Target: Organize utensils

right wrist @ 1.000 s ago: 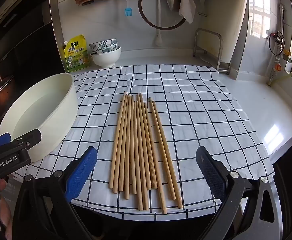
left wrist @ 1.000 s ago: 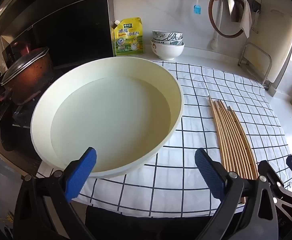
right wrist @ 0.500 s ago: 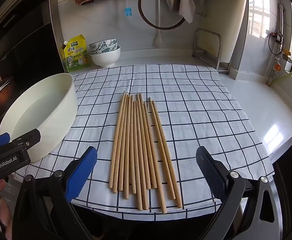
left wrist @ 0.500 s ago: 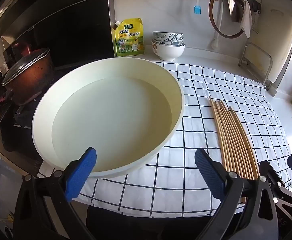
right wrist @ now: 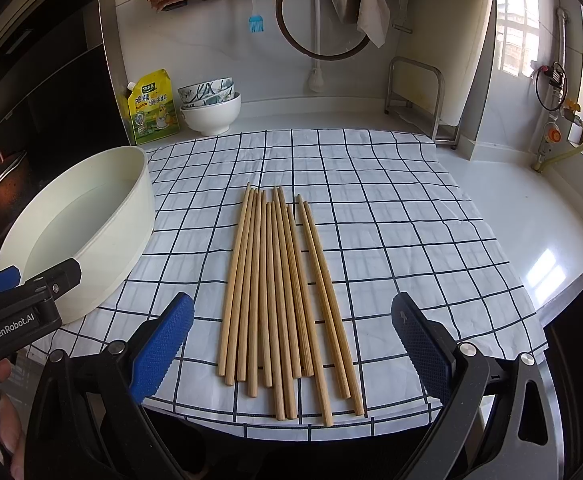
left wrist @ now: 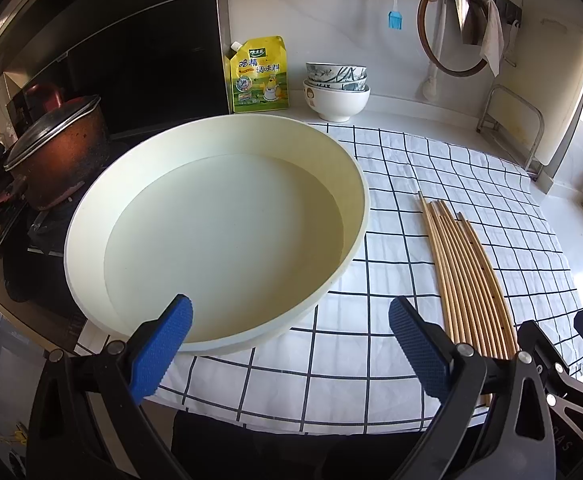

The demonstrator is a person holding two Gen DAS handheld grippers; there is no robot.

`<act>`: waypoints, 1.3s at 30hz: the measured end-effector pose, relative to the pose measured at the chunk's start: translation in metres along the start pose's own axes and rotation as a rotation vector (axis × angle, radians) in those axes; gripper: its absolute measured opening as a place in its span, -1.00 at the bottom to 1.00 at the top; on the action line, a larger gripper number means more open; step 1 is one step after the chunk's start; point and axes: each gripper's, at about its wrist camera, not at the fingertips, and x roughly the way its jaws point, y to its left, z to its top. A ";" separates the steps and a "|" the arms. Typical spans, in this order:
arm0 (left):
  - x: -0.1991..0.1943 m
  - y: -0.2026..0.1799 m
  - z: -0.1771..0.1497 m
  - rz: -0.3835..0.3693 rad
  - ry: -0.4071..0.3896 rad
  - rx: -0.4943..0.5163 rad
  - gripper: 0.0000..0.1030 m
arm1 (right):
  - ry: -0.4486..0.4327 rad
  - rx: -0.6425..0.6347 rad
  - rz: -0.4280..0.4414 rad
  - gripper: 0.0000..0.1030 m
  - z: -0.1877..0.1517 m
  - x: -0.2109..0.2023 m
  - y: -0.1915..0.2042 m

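1. Left wrist view: your left gripper has its blue fingers spread wide and grasps nothing. It hangs over the near rim of the cream basin, which holds clear water and sits partly on the checked cloth. The wooden chopsticks lie on the cloth to the right of the basin, apart from it. A dark pot with a lid stands on the stove at the left. A yellow pouch and stacked bowls stand by the back wall.

2. Right wrist view: your right gripper is also released, its jaws wide, empty. The chopsticks lie side by side on the cloth, directly ahead between the two fingers, not touched. The basin is at the left, with your left gripper over its near edge.
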 end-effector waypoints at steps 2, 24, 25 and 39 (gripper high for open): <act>0.000 0.000 0.000 0.000 -0.001 0.000 0.88 | -0.001 0.001 0.001 0.84 0.000 0.000 0.000; 0.000 0.000 -0.004 0.003 -0.004 0.001 0.88 | -0.002 0.001 0.000 0.84 0.001 -0.001 0.001; 0.000 -0.001 -0.004 0.003 -0.004 0.001 0.88 | -0.003 0.001 -0.001 0.84 0.002 -0.001 0.001; 0.000 -0.002 -0.003 0.001 -0.001 0.005 0.88 | -0.003 -0.001 0.002 0.84 0.003 0.001 0.002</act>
